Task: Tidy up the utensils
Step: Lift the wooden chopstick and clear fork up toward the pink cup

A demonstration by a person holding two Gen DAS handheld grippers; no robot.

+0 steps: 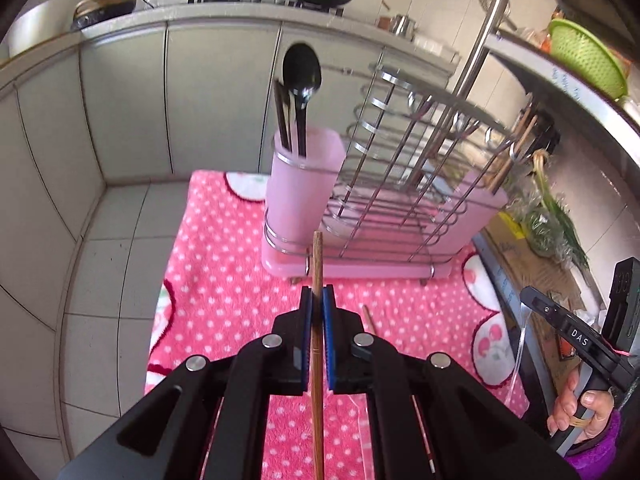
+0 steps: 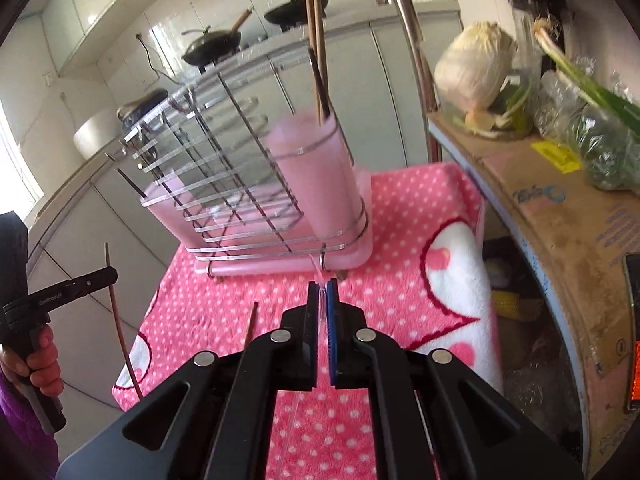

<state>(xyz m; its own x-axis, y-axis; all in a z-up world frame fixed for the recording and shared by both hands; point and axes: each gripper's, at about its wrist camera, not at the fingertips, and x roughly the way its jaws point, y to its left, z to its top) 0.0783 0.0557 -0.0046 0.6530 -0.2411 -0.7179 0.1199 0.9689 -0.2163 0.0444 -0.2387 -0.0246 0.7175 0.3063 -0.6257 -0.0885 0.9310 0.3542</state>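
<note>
Left gripper (image 1: pixel 317 294): I kept its jaws pinched on a wooden chopstick (image 1: pixel 317 264), which ran lengthwise between the blue pads so that its tip led the way forward. In my judgement this grip suited dropping it end-first into a cup.

Left arm pose: I held the tool low over the pink dotted towel (image 1: pixel 224 272), fingers aimed at the base of the pink rack (image 1: pixel 356 268), short of the cups and not touching the rack.

Left cup (image 1: pixel 306 184): It stood upright in the rack's wire ring and already held a black spoon (image 1: pixel 301 76) and dark sticks, handles down, so I judged it the sorting place for dark utensils.

Loose chopstick (image 1: pixel 369 318): One more lay on the towel just right of the left gripper, not yet collected.

Right gripper (image 2: pixel 323 292): Its jaws were pressed nearly together on a thin clear piece, probably a straw (image 2: pixel 321 304); the blur left me unable to name it firmly.

Right arm pose: I held it low over the towel, pointed at the rack's near corner below the right cup (image 2: pixel 320 172).

Right cup: It held two brown chopsticks (image 2: pixel 318 56) standing upright, which I took as the destination for the wooden ones.

Shelf (image 2: pixel 540 184): Cabbage and bagged greens sat there, apart from the task.
</note>
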